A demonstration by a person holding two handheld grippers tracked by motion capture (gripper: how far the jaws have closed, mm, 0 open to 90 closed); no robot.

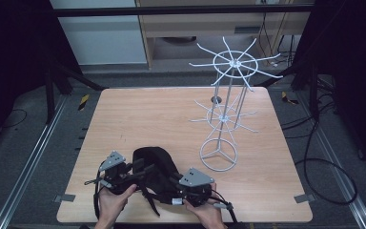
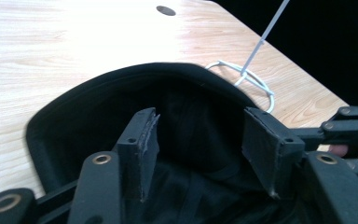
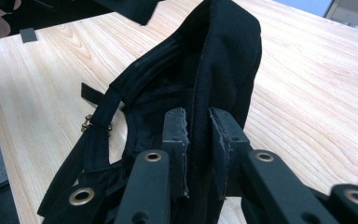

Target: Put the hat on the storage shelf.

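A: At the near edge of the table point(image 1: 124, 109), about six o'clock in the high view, a black cap point(image 1: 153, 162) with dangling straps lies between the two hands. Start on the left: what is the left gripper point(image 1: 132, 170) doing?

B: Its jaws stand apart, with nothing pressed between the pads point(image 2: 144, 144). In the left gripper view the cap's point(image 2: 121, 93) brim arcs across at twelve o'clock and the dark lining sits in the gap, loose.

A: And the right gripper point(image 1: 177, 180)?

B: Clamped on cloth. In the right gripper view its two pads point(image 3: 177, 135) pinch a fold of the cap's point(image 3: 223, 56) side wall, with a strap and a small brass buckle point(image 3: 87, 122) hanging off at nine o'clock.

A: The white wire hat stand point(image 1: 225, 102) stands at about two o'clock from the cap, well apart. So the job looks like hanging it there?

B: Probably; I can't say which prong is meant. To do this step well, I'd keep the right pinch firm, then take a fresh left hold on the brim or rear band rather than the soft lining, so the opening spreads.

A: Risks?

B: The straps could snag the stand's lower spokes, so lift the cap well above the table before swinging towards two o'clock.
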